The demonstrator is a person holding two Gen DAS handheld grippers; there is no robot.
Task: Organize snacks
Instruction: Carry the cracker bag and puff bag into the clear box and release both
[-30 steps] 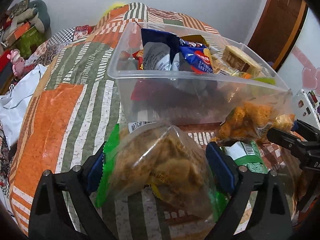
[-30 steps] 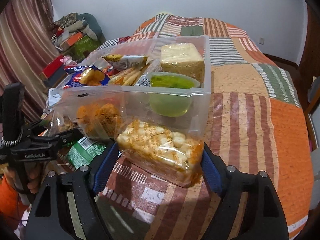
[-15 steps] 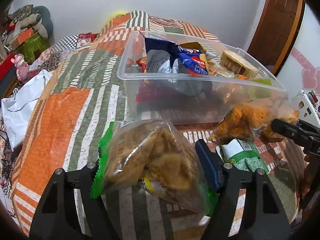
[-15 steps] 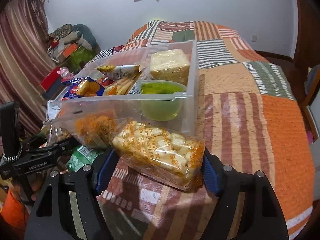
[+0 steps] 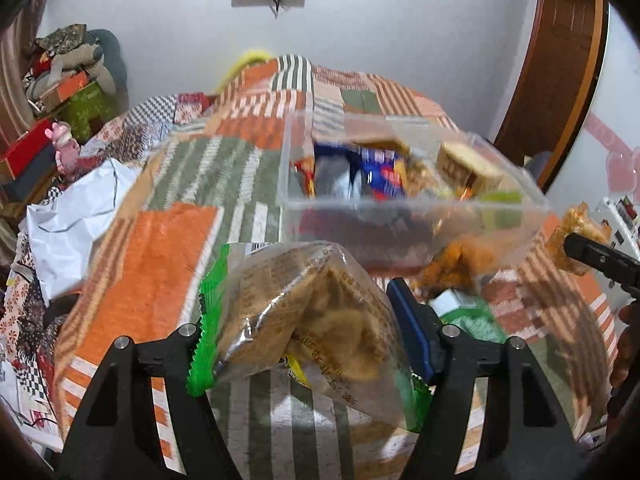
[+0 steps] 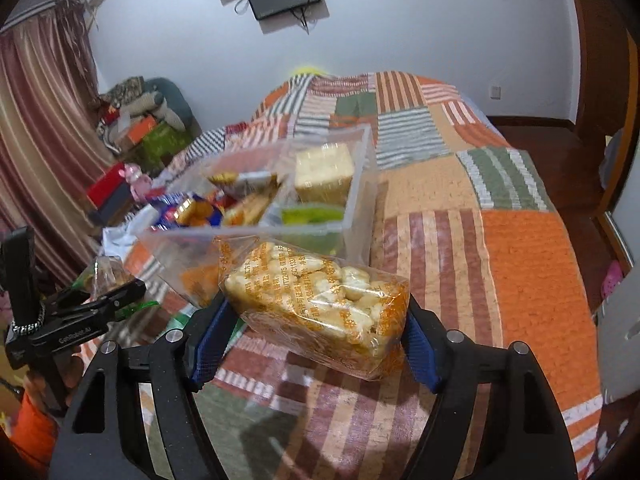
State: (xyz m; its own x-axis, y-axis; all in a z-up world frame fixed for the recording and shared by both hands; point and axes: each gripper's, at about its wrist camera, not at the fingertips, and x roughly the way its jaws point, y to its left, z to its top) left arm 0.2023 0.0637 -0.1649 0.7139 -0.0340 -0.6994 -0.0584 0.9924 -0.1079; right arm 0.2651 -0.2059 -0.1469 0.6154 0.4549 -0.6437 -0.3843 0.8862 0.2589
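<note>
Striped patchwork bedspread (image 6: pixel 520 264) carries a clear snack bin (image 6: pixel 352 216) — nearer, the left gripper (image 5: pixel 304 328) is closing on a green-edged cracker bag (image 5: pixel 304 312), the right gripper (image 6: pixel 316 312) clamps an orange-printed puff bag (image 6: pixel 316 300).

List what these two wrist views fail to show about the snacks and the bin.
- Left wrist: clear bin contents smeared by motion blur.
- Left wrist: green packet mostly hidden behind the brown snack bag.
- Right wrist: print on the yellow snack bag too small to read.
</note>
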